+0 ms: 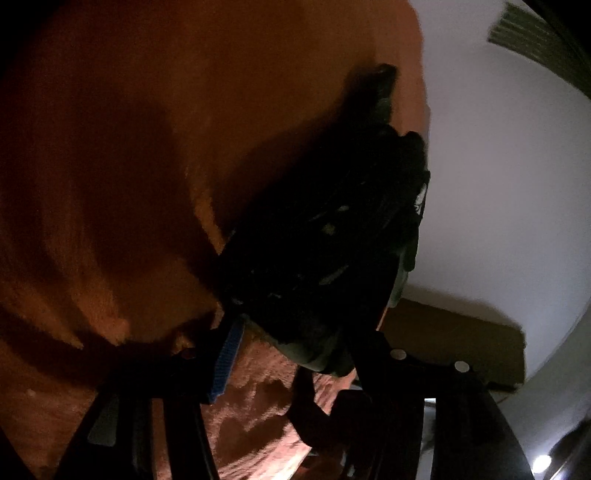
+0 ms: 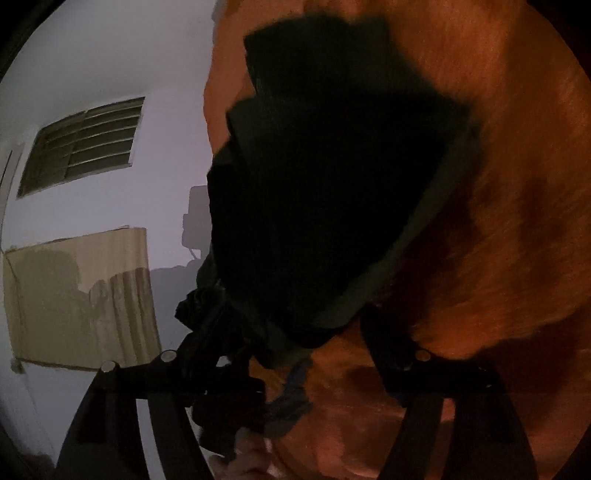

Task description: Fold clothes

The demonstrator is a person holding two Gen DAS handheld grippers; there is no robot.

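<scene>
A dark, folded garment (image 1: 317, 236) lies on a fuzzy orange blanket (image 1: 110, 166). In the left wrist view its near end reaches down between my left gripper's (image 1: 295, 356) fingers. The blue-padded finger (image 1: 225, 363) stands to its left, apart from the cloth, so the jaws are open. In the right wrist view the same garment (image 2: 332, 184) is a broad dark stack on the blanket (image 2: 517, 221). Its near corner hangs between the widely spread fingers of my right gripper (image 2: 299, 343), and neither finger presses it. The lower parts of both views are too dark to read.
The blanket's edge runs beside a white wall (image 2: 110, 55) with a louvred vent (image 2: 85, 144) and a tan panel (image 2: 81, 295) below it. The left wrist view shows the vent (image 1: 517, 33) at top right and a tan box-like shape (image 1: 454, 343).
</scene>
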